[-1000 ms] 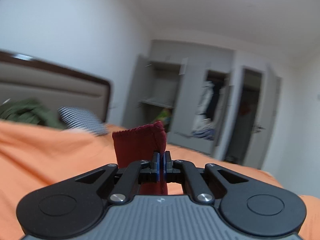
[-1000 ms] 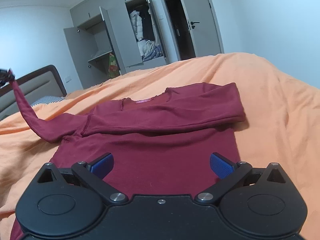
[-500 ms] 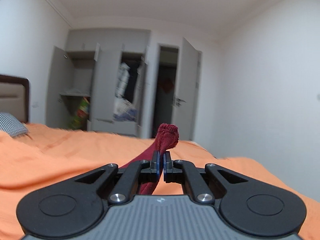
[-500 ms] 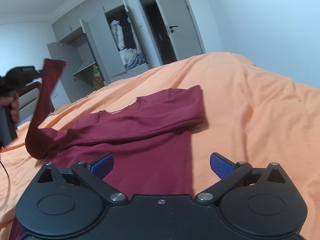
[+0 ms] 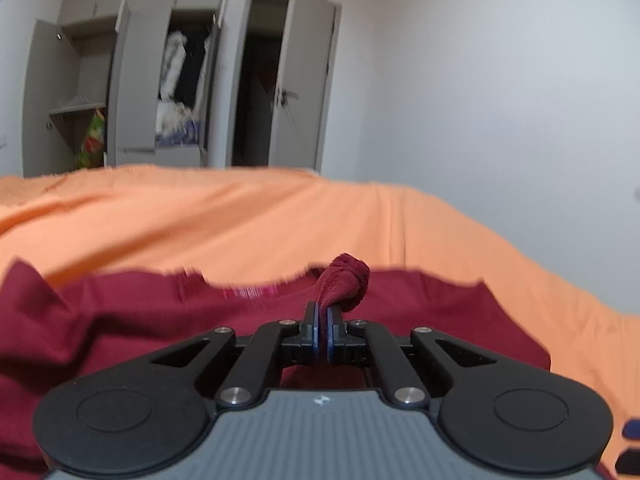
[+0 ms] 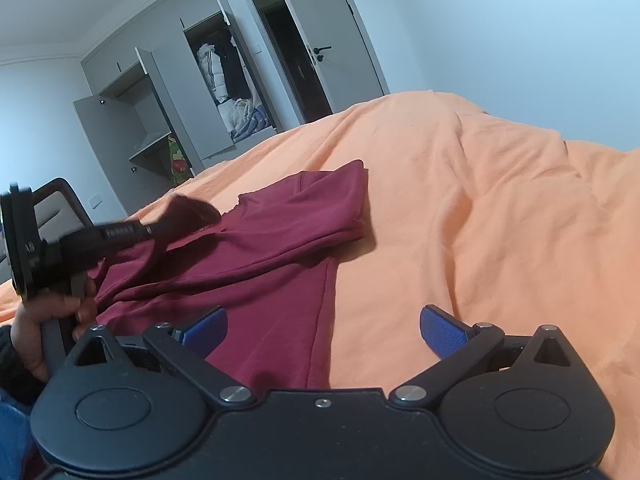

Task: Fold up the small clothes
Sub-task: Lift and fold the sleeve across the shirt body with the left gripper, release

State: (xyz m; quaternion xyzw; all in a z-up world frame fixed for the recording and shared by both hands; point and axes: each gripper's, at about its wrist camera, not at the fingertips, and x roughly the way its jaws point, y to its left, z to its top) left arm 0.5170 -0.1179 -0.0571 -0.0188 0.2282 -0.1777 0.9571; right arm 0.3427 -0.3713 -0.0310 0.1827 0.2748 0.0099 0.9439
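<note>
The sleeve cuff (image 5: 345,282), pinched by the left gripper (image 5: 321,320), should be laid flat across the maroon shirt (image 6: 280,248) before release, while the right gripper (image 6: 322,326) is held spread.

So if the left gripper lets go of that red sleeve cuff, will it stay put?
Probably yes. The sleeve cuff bunches limply beyond the left gripper, so it looks floppy. Dropped on the maroon shirt, it would likely slump flat, perhaps creased.
</note>
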